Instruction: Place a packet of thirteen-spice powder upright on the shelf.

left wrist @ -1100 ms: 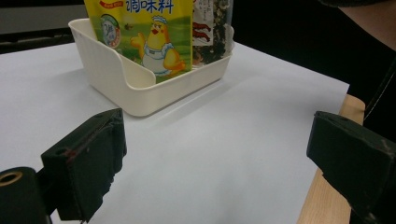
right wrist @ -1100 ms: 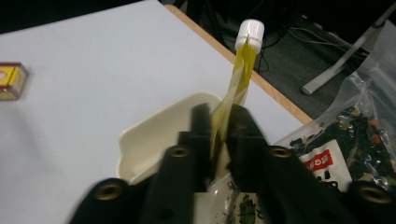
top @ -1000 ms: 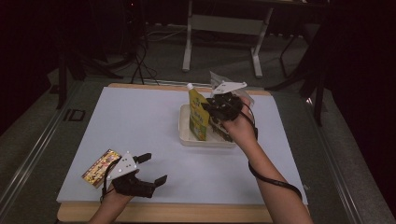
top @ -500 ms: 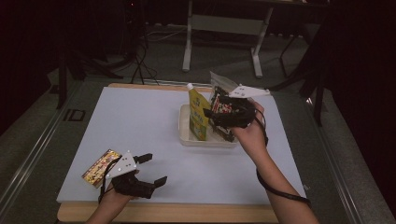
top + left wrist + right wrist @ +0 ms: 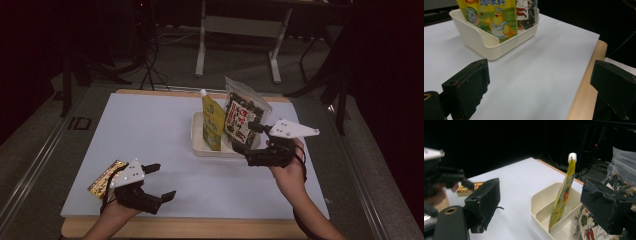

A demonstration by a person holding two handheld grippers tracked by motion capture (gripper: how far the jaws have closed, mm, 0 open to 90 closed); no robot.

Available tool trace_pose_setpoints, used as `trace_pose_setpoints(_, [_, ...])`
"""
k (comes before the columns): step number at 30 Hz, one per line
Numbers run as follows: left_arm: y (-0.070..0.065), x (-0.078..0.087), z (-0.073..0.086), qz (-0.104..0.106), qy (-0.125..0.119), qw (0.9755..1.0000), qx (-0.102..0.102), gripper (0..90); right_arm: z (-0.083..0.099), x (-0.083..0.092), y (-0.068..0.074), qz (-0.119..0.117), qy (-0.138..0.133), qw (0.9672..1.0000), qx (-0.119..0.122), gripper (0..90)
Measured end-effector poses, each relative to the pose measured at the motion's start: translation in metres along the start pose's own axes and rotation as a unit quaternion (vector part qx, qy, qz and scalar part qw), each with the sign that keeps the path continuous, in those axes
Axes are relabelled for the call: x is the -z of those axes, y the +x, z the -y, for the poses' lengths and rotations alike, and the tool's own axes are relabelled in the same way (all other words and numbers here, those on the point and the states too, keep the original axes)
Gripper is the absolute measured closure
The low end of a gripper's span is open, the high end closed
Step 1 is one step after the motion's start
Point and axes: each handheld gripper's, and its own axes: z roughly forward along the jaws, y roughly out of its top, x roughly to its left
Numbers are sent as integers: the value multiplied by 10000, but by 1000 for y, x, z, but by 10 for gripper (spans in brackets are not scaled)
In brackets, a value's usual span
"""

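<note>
Right gripper (image 5: 255,145) pulled back twd the person, jaws just opened & spread w/ nothing between; seaweed bag (image 5: 243,119) now stands in the tray (image 5: 200,145) beside the yellow pouch (image 5: 213,122). Looks placed. Left gripper (image 5: 162,181) spread, empty, near the snack packet (image 5: 105,177) on the surface (image 5: 150,130).

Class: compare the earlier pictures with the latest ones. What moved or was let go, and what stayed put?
The right gripper has just opened, released the clear bag into the tray, and drawn back toward the person. The left gripper, yellow pouch and flat packet stayed put.
</note>
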Motion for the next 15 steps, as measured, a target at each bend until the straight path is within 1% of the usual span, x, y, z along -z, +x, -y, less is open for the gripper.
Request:
trace_pose_setpoints(1, [1,2,-1,-9,6,10000,-12,27,3,2,1,-49,16,10000,8,170])
trace_pose_setpoints(2, [2,5,-1,-99,18,9999,-32,27,6,3,3,-88,37,10000,3,170])
trace_pose_setpoints(3, [3,7,-2,-144,43,9999,-27,27,9,5,4,-96,50,9999,26,170])
trace_pose_setpoints(4, [5,10,-3,-157,41,9999,-21,27,12,6,6,-117,33,9999,29,170])
trace_pose_setpoints(7, [9,18,-5,-280,69,9996,-51,28,20,11,9,-188,-8,9998,6,170])
trace_pose_setpoints(8, [9,18,-5,-280,69,9996,-51,28,23,13,10,-217,-46,9998,-12,170])
trace_pose_setpoints(9, [11,23,-5,-352,95,9993,-40,29,26,14,11,-236,-70,9997,-25,170])
trace_pose_setpoints(12, [15,30,-3,-504,189,9985,-73,37,33,19,12,-263,-130,9995,-65,168])
trace_pose_setpoints(13, [15,30,-3,-504,189,9985,-73,37,33,19,12,-263,-130,9995,-65,168])
trace_pose_setpoints(14, [19,33,-1,-572,270,9980,-79,38,36,22,14,-219,-141,9997,-39,153])
trace_pose_setpoints(15, [19,33,-1,-572,270,9980,-79,38,36,22,14,-219,-141,9997,-39,153])
